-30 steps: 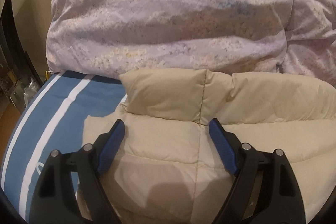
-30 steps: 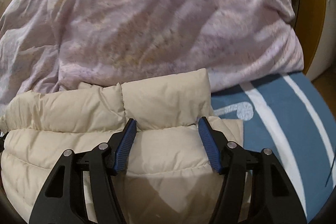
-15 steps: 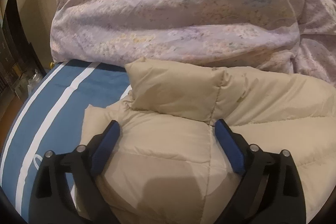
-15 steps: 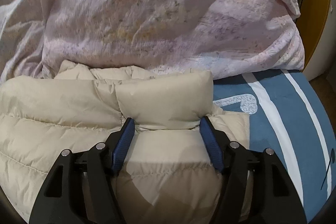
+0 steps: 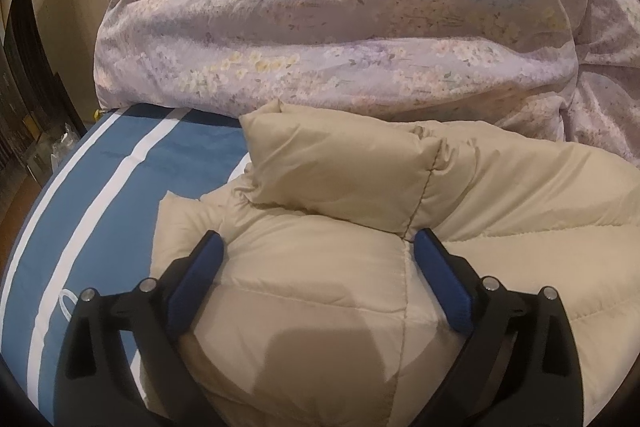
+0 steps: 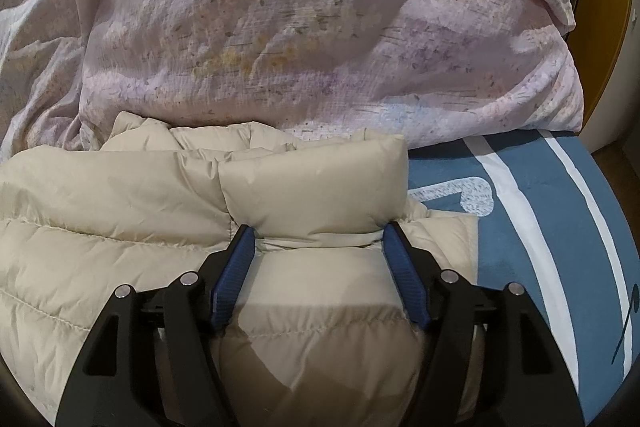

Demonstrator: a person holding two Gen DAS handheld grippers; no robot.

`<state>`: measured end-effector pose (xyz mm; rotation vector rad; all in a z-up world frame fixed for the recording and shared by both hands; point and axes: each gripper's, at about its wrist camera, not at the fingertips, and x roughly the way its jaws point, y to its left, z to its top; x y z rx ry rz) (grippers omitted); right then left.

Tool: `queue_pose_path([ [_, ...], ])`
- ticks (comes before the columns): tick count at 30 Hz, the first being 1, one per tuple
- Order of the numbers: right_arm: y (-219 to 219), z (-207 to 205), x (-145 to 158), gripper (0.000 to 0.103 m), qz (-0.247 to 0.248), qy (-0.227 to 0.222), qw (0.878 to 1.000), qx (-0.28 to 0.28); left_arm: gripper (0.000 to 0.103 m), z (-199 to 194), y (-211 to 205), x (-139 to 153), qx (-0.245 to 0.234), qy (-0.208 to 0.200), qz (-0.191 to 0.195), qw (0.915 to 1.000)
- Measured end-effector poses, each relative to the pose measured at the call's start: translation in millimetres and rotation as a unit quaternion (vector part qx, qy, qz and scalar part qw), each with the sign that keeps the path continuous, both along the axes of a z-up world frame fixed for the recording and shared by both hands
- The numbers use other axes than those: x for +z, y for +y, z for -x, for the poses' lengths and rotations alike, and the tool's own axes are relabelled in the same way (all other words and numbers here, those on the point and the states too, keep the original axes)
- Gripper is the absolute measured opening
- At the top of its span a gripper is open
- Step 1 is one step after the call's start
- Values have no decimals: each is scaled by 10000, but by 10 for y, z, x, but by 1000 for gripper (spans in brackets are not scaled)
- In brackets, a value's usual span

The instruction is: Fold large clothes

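Note:
A beige quilted puffer jacket lies folded on a blue bed sheet with white stripes. Its top edge forms a puffy roll at the far side. My left gripper is open, its blue-padded fingers straddling the jacket's left part just below the roll. The jacket also fills the right wrist view. My right gripper is open, its fingers on either side of the roll's right end, near the jacket's right edge.
A heaped lilac floral duvet rises right behind the jacket and also shows in the right wrist view. The bed sheet extends right, with the bed's edge beyond. Dark furniture stands far left.
Both grippers have moved forward and lower over the jacket toward the duvet. The jacket's top roll now sits closer to the fingertips. Both stay open.

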<state>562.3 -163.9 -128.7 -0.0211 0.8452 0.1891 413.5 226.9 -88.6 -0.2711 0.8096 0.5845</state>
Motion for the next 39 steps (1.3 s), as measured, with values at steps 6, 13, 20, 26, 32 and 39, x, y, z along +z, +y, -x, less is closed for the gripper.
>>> queue_pose_path([
  [6,1,1,2,70,26,-6,10000,-3,97,45,41,-14,2,-71,127,9999],
  [13,11,21,6,72,-5,13,10000,-2,99,54,86,-40,46,-67,144,9999],
  [20,-13,-36,-9,73,-27,8,10000,-29,100,62,62,-52,48,-68,160,9998],
  [26,-49,-74,-21,74,-69,28,10000,-44,101,54,79,-83,48,-51,190,9998],
  [32,-76,-119,-36,75,-108,61,9999,-60,101,24,147,-145,33,-6,278,9996],
  [39,-126,-148,-7,78,-319,59,9995,20,100,85,147,-118,-12,-185,406,9990],
])
